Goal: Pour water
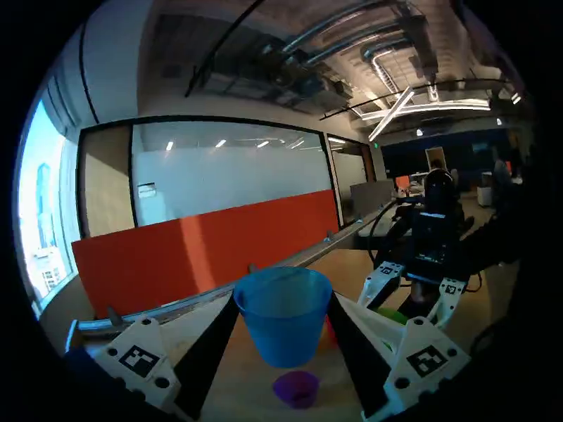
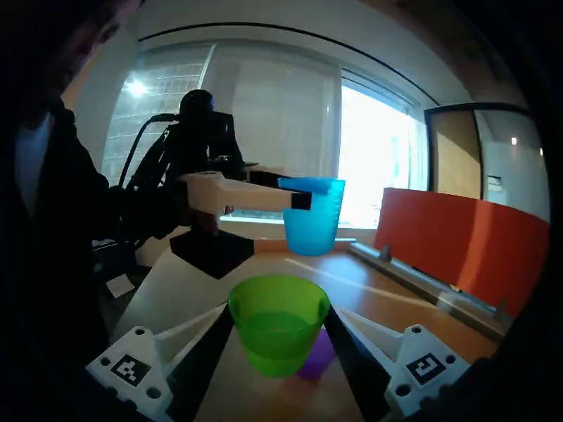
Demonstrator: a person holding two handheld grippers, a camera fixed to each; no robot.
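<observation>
Left gripper view had the left gripper (image 1: 283,304) clamped on the blue cup (image 1: 283,327), purple cup (image 1: 296,388) at six o'clock; the right gripper (image 2: 279,313) pinched the green cup (image 2: 279,337). Tipping misaligned would likely splash the table (image 2: 394,295).

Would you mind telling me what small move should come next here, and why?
Probably bring the cups together first. The left tongs hold the blue cup upright in the air, apart from the green cup, seemingly part full, in the right tongs; neither rim is over the other.
</observation>
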